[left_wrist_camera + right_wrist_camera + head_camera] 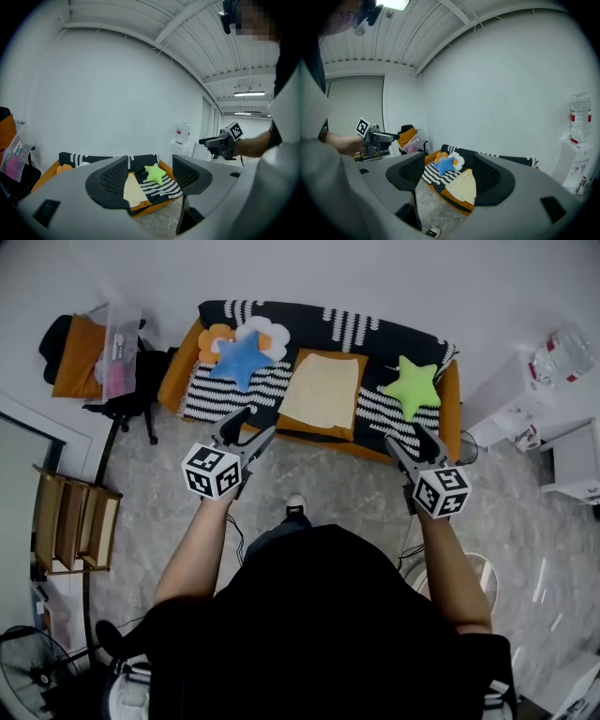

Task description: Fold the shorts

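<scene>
Well, there are two grippers, one pair of shorts, one sofa and two star cushions. The left gripper [258, 424] and the right gripper [404, 433] are both held in the air in front of the sofa [176, 371], well short of it; each has its jaws spread wide apart with nothing between them, only the sofa showing through the gap beyond. One star cushion is blue [242, 357], lying towards the sofa's left end against a white flower-shaped cushion [270, 334]; the other star cushion is green [411, 385], towards the right end. The shorts [323, 390] lie flat on the middle of the seat, between the two stars and touching neither; they are pale cream, smooth, and read as one plain, roughly rectangular panel, so the legs cannot be told apart. A black-and-white striped blanket [220, 395] covers the seat and back on either side of them; one water bottle [562, 352] stands on a white unit to the right.
</scene>
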Demonstrator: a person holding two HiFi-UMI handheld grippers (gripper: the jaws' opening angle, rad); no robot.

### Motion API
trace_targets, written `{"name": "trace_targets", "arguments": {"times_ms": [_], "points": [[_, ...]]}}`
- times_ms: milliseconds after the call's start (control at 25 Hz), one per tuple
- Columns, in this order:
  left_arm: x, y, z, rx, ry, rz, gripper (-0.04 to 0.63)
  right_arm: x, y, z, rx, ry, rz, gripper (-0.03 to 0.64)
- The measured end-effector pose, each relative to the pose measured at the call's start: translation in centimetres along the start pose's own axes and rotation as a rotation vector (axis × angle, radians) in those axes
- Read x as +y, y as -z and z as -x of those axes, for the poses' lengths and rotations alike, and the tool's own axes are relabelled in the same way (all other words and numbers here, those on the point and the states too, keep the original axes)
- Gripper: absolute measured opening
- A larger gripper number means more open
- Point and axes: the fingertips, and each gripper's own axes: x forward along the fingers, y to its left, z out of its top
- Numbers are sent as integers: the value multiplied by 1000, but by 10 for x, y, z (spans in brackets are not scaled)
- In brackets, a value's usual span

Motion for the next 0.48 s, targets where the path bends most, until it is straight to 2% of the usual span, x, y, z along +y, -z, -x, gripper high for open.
{"name": "trace_targets", "arguments": {"times_ms": [480], "points": [[67, 5, -58, 45, 20, 30, 310, -30, -1, -64, 42, 35, -31, 330]]}}
